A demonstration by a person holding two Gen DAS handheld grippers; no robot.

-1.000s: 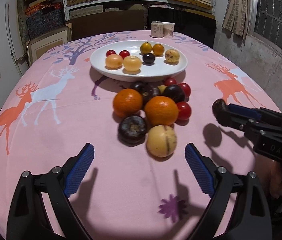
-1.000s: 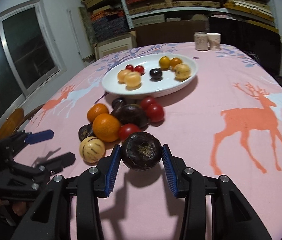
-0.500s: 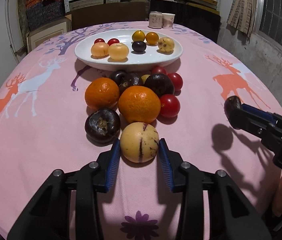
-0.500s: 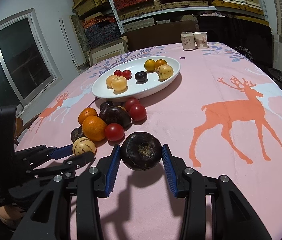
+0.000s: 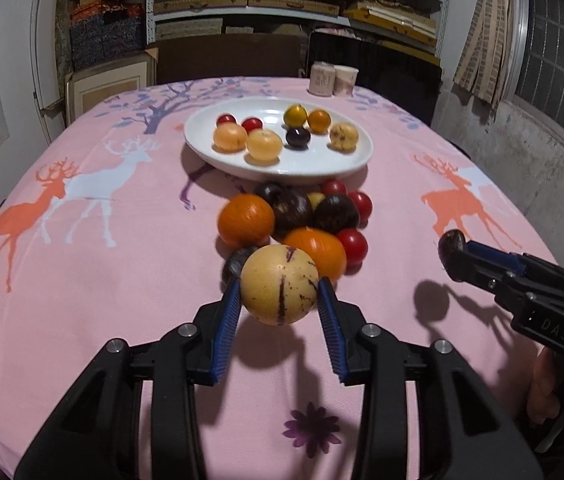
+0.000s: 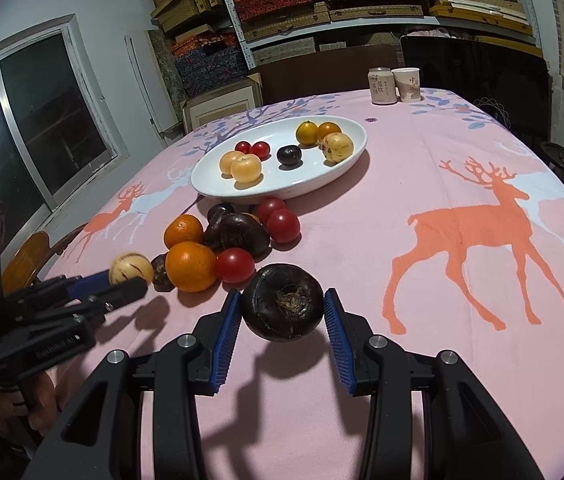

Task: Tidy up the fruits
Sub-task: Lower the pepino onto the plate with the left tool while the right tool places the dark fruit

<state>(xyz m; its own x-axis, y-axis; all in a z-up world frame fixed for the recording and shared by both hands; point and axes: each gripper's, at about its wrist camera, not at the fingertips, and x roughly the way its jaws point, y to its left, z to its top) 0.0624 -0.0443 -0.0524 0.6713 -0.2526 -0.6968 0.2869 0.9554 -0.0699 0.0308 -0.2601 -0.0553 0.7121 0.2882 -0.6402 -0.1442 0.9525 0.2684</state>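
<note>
My left gripper [image 5: 279, 292] is shut on a pale yellow fruit with purple streaks [image 5: 279, 290], held just above the pink cloth; from the right wrist view that yellow fruit [image 6: 130, 269] shows at the left. My right gripper [image 6: 283, 308] is shut on a dark purple fruit [image 6: 283, 307], also lifted off the cloth, and seen small as the dark fruit [image 5: 452, 251] at the right of the left wrist view. A pile of oranges [image 5: 246, 221], dark fruits [image 5: 336, 213] and red tomatoes [image 5: 352, 244] lies before a white plate [image 5: 322, 166] holding several small fruits.
A can [image 6: 382, 86] and a paper cup [image 6: 409, 85] stand at the table's far edge. Shelves with boxes fill the back wall. A wooden chair [image 6: 26, 258] sits at the left table edge. A hand [image 6: 38, 400] holds the left gripper's handle.
My left gripper went from wide open to shut on the streaked yellow fruit, then lifted it off the cloth. The right gripper kept its hold on the dark fruit, nearly still.
</note>
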